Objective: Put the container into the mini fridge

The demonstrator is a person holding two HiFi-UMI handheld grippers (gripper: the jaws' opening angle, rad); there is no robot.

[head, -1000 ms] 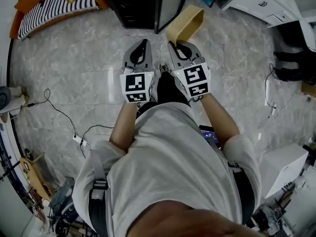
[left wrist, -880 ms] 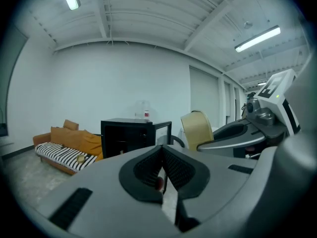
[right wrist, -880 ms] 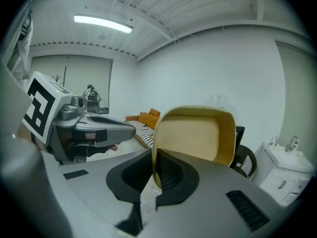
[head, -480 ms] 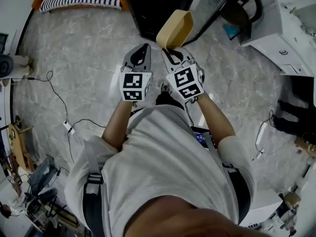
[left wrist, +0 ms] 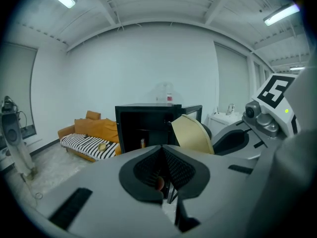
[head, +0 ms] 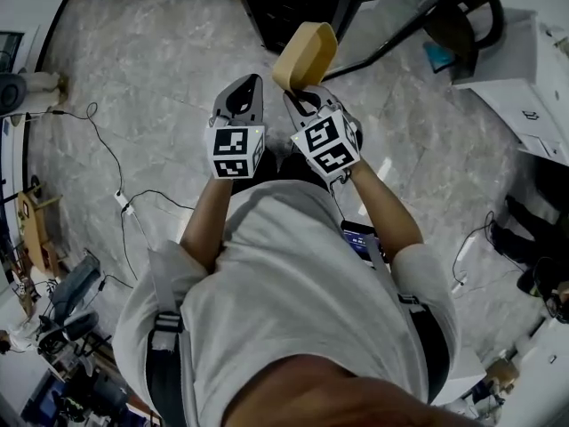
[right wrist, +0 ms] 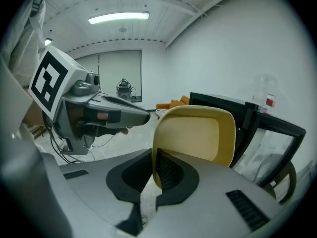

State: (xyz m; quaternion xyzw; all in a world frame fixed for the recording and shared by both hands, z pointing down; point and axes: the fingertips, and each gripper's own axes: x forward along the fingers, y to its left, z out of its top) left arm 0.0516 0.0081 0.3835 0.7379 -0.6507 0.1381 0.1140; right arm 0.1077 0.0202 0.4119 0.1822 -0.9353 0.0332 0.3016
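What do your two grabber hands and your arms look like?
Both are grey plastic shells with black ribbed pads inside the jaws. The left gripper and the right gripper each carry a white cube printed with black square markers. The person wears a light grey short-sleeved T-shirt and dark shoulder straps.

Carrying the yellow container (head: 305, 53), the right gripper (head: 301, 94) and the left gripper (head: 251, 82) beside it have moved farther forward, close up to the black mini fridge (head: 283, 0).
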